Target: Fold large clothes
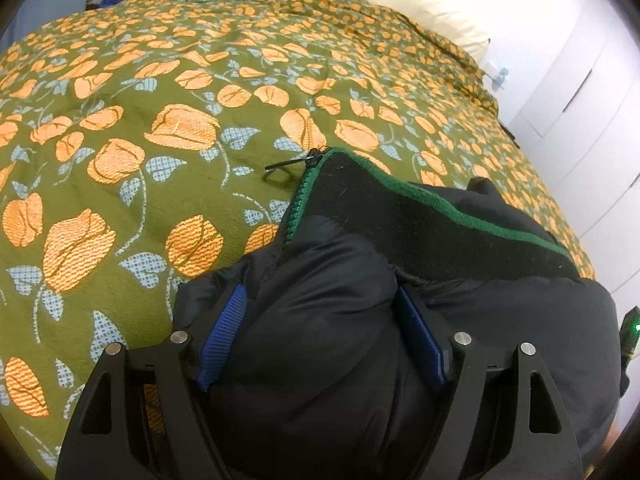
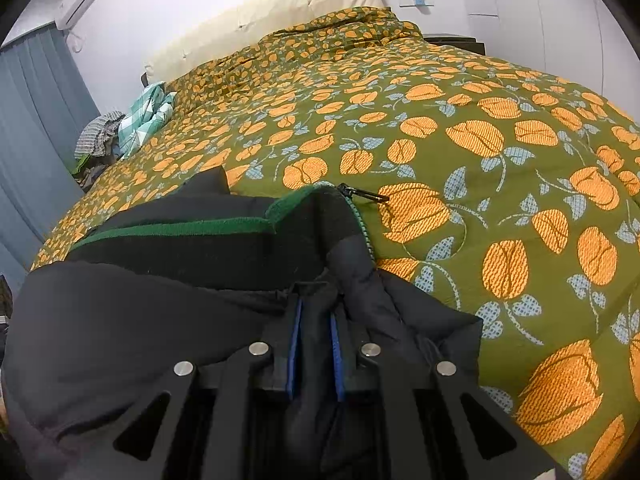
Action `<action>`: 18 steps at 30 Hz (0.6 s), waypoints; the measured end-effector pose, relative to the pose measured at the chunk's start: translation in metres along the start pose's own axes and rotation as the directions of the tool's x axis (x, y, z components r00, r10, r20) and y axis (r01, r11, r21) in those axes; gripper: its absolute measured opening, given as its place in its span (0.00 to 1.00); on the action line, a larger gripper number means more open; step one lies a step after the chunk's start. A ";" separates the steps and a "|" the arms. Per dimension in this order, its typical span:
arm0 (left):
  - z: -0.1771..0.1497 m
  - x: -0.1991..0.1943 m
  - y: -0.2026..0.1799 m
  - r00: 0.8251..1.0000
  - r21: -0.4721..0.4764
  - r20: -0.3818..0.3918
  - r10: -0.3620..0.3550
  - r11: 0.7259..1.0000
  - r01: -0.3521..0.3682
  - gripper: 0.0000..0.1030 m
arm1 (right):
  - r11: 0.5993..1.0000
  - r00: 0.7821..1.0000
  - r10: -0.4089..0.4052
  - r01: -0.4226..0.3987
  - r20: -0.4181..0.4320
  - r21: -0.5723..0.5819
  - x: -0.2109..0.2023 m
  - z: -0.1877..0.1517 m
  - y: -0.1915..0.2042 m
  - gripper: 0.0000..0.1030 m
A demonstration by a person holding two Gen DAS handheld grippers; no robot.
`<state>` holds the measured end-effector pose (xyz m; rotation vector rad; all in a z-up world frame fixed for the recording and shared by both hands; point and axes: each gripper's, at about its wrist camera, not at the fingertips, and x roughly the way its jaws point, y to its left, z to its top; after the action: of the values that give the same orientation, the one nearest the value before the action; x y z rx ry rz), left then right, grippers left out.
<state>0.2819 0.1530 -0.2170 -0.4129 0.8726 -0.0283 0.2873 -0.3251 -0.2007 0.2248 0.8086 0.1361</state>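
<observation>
A black puffer jacket [image 1: 460,320] with a green-edged collar and green zipper lies on the bed, seen in both views. My left gripper [image 1: 320,304] has its blue pads wide apart with a thick bulge of the jacket pressed between them. My right gripper [image 2: 316,312] is shut on a narrow fold of the jacket [image 2: 120,320] near the collar. The zipper pull [image 2: 366,194] sticks out over the cover; it also shows in the left wrist view [image 1: 286,164].
The bed has a green cover with orange tulips [image 1: 180,128]. A cream pillow [image 2: 276,8] lies at the head. A teal checked garment [image 2: 148,116] and other clothes sit at the far side. White drawers [image 1: 592,92] stand beside the bed.
</observation>
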 end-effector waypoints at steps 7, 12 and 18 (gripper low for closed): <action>-0.001 0.000 0.002 1.000 -0.011 0.002 -0.014 1.000 0.014 0.77 | 1.000 1.000 0.014 -0.014 0.005 0.011 0.001 -0.001 -0.002 0.11; -0.001 0.000 0.003 1.000 -0.016 0.002 -0.021 1.000 0.022 0.77 | 1.000 1.000 0.020 -0.020 0.007 0.016 0.001 -0.001 -0.002 0.11; -0.002 0.000 0.003 1.000 -0.018 0.004 -0.023 1.000 0.023 0.77 | 0.999 1.000 0.026 -0.026 0.008 0.020 0.001 -0.002 -0.004 0.11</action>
<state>0.2799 0.1554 -0.2193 -0.4402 0.8646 -0.0410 0.2873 -0.3280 -0.2036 0.2546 0.7996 0.1516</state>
